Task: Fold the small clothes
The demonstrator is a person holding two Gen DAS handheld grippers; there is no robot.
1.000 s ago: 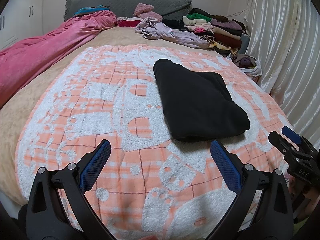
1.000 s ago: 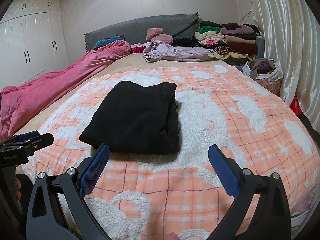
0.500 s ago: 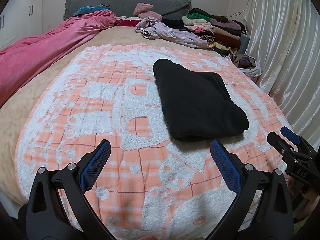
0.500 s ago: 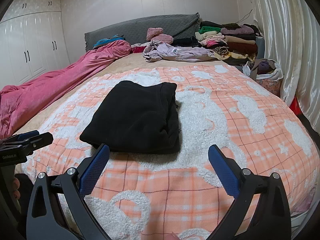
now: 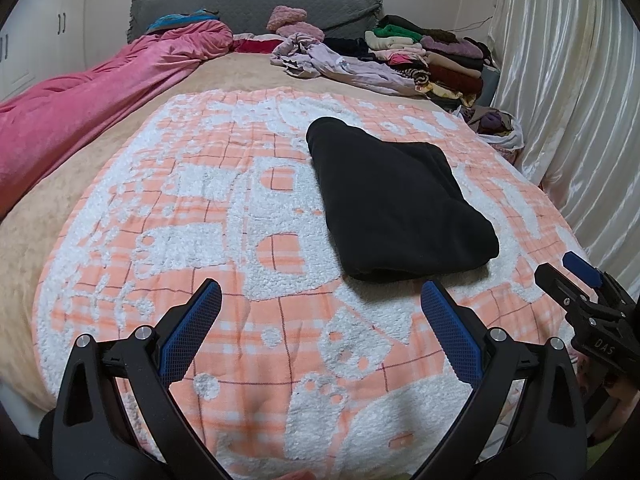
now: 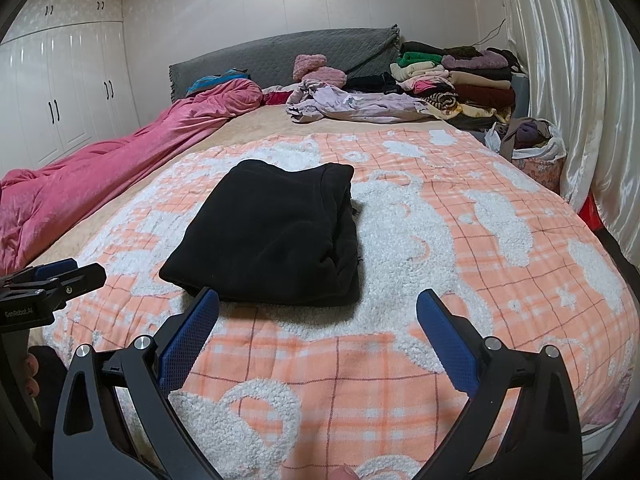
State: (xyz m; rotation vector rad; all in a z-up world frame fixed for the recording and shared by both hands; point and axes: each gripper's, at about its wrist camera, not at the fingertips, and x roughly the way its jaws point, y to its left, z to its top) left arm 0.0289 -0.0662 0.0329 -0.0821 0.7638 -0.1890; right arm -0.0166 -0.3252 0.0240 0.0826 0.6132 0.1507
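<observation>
A black garment [image 5: 394,204] [image 6: 276,236] lies folded into a thick rectangle on the orange-and-white checked blanket [image 5: 224,208] [image 6: 460,248]. My left gripper [image 5: 320,316] hovers open near the blanket's front edge, short of the garment and to its left, with nothing between its blue pads. My right gripper [image 6: 318,316] is open too, just in front of the garment's near edge and not touching it. Each gripper shows at the side of the other's view: the right gripper [image 5: 588,304] at the right edge, the left gripper [image 6: 52,284] at the left edge.
A pink quilt [image 5: 88,108] [image 6: 116,160] runs along the bed's left side. Loose lilac clothes [image 5: 340,66] [image 6: 360,104] and a stack of folded clothes [image 5: 432,56] [image 6: 460,76] sit by the grey headboard [image 6: 288,52]. A bag of clothes [image 6: 532,140] stands beside the white curtain [image 5: 572,100].
Both grippers have shifted very slightly; the black garment has not moved and both stay open.
</observation>
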